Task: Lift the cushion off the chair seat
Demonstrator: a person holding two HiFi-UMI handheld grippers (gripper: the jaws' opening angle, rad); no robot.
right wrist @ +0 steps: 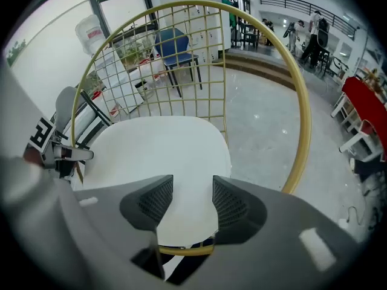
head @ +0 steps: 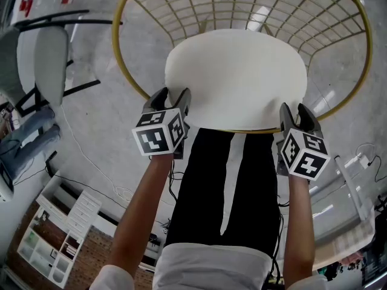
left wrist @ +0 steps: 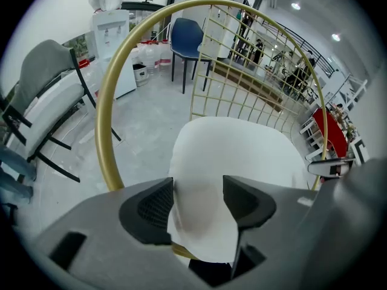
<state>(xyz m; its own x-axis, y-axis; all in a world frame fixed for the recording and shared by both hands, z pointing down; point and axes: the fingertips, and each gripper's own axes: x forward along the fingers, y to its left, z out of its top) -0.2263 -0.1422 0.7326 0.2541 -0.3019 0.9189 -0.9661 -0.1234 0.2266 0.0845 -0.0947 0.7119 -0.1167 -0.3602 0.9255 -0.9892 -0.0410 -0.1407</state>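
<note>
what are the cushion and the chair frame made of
Cushion: probably soft padded fabric or foam, matte white. Its near edge dents and folds, and nothing glints on it.
Chair frame: likely metal tube and thin wire grid with a smooth gold finish that carries a slight sheen.

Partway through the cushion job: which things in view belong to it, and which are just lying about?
Belongs to the job:
cushion
gold wire chair under it
left gripper and right gripper, both open, each with the cushion's near edge between its jaws

Just lying about:
grey chair
blue chair
water dispenser
white shelf unit
</note>
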